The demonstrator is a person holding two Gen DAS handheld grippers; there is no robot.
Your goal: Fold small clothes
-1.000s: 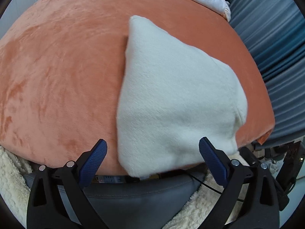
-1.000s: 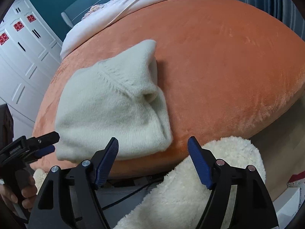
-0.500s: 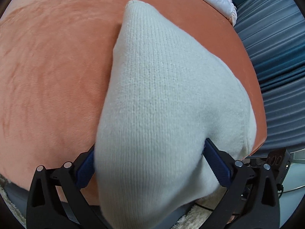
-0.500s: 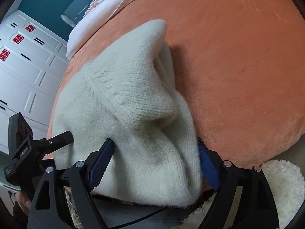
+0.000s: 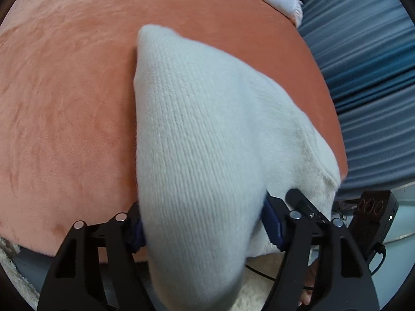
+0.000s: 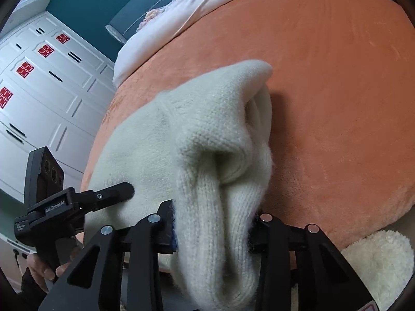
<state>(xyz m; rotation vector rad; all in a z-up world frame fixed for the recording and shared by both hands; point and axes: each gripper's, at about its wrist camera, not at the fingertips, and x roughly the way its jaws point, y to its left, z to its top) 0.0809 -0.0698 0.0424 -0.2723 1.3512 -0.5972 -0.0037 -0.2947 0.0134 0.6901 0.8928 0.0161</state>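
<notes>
While both jaws have just been closing on its near hem, the cream knit sweater [image 5: 207, 134], bunched between left gripper [image 5: 205, 230] and right gripper [image 6: 212, 230], looks soft, light and floppy, best pinched at the hem corners

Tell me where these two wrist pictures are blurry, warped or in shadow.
Left wrist view: the cream knit sweater is soft and smeared where it fills the bottom of the frame, the orange blanket bulges from the fisheye lens, the corners are black. Right wrist view: sharper knit texture, a dark shadow beside the sweater's fold on the blanket, white cabinet doors curved by distortion.
</notes>
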